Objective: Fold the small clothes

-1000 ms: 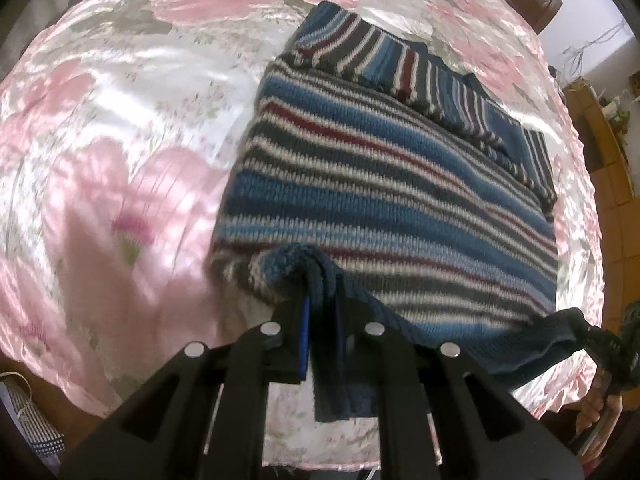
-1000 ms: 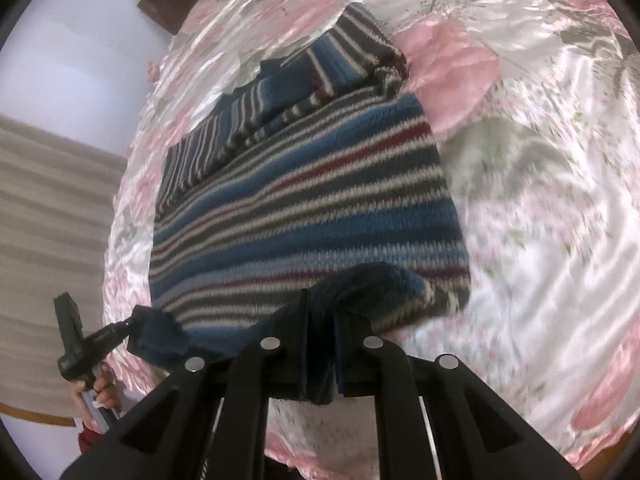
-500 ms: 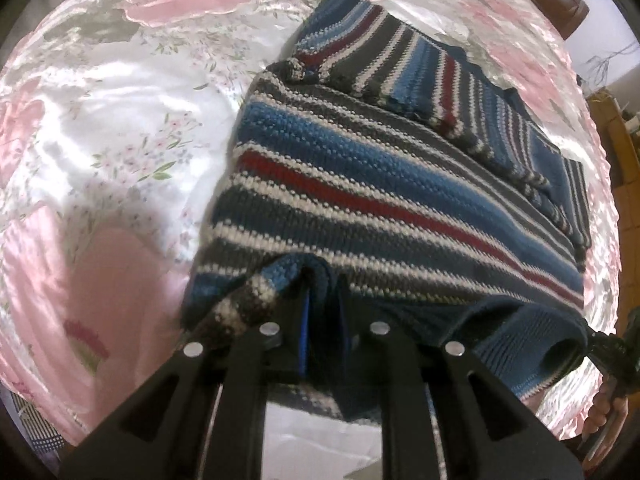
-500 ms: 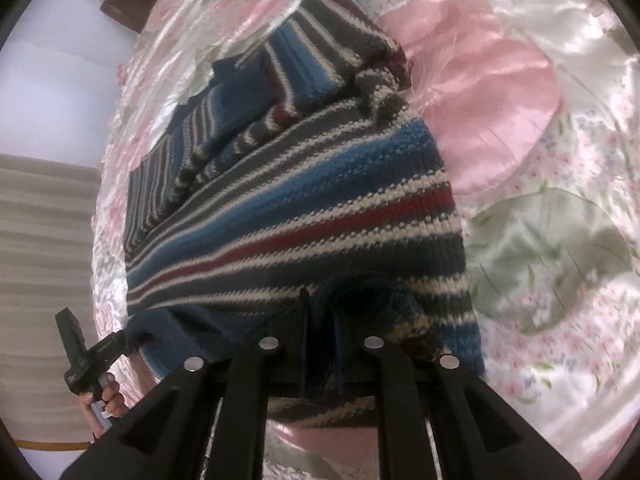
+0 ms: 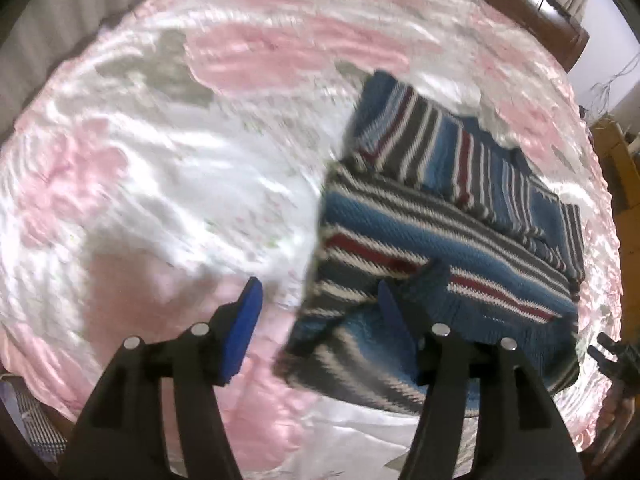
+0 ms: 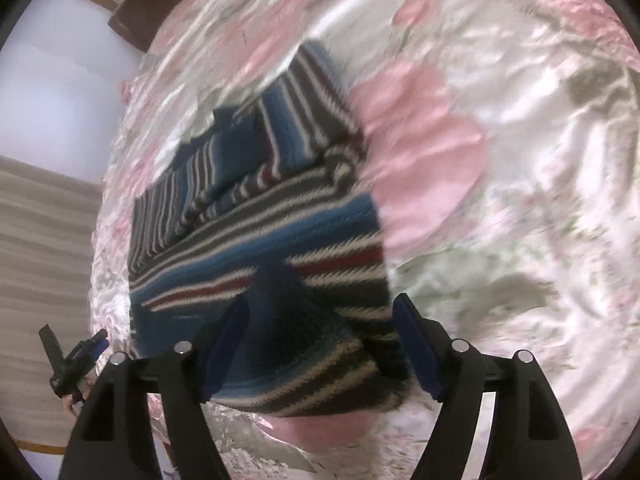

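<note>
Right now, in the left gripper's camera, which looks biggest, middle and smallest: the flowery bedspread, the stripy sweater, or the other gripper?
1. Flowery bedspread, filling most of the view.
2. Stripy sweater.
3. Right gripper, just a sliver at the edge, partly cut off.

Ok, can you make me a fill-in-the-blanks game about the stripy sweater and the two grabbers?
1. The striped sweater lies on a shiny cover printed with pink ____.
2. The left gripper has its jaws ____.
3. The pads on the right gripper are coloured ____.
4. The right gripper's jaws hold ____.

Missing words: flowers; open; blue; nothing
</note>
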A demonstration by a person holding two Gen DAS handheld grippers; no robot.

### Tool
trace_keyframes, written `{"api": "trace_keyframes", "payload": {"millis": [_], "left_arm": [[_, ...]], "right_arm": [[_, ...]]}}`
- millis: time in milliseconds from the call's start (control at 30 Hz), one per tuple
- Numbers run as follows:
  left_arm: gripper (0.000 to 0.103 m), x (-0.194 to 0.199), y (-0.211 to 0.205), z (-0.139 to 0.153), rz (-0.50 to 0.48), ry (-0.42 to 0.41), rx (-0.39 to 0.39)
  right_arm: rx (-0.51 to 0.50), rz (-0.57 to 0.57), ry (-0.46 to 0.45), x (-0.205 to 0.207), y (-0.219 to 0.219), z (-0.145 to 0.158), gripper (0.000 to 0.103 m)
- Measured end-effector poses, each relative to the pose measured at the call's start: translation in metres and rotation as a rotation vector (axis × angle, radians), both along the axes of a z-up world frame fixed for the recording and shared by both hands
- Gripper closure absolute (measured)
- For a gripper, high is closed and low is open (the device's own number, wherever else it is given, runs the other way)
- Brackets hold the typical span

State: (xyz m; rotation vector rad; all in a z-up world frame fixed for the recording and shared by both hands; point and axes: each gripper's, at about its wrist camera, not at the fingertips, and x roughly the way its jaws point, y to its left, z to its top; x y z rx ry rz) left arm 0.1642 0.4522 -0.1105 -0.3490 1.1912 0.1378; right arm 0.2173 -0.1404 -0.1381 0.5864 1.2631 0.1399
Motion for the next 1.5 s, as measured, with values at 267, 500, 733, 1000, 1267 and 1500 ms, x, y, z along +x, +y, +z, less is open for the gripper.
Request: {"api": "trace_keyframes", "payload": {"millis": [267, 500, 733, 1000, 1267, 1500], "left_arm": [[0.035, 0.012, -0.047, -0.005, -0.220, 0.004, 0.100], [0.033, 0.038, -0.080, -0.034, -0.331, 0.054, 0.100], [0.037, 0.052, -0.088, -0.061, -0.364, 0.116, 0.070], [0.049, 0.050, -0.099, -0.079, -0.428, 0.144, 0.031], [0.038, 0.055, -0.105, -0.084, -0.445, 0.155, 0.043], [0.065, 0.053, -0.111, -0.079, -0.439, 0.138, 0.056]], "right_arm": [[-0.111, 0.203, -0.027, 0.003, 0.034, 0.013, 0.025], [-0.140, 0.296, -0.014, 0.020, 0.065, 0.000, 0.021], [-0.136, 0.325, -0.011, 0.036, 0.070, -0.014, 0.019], [-0.184, 0.433, 0.032, 0.056, 0.089, -0.033, 0.013], [-0.202, 0.504, 0.083, 0.055, 0.104, -0.061, 0.013], [-0.284, 0.577, 0.049, 0.043, 0.117, -0.054, 0.061]]}}
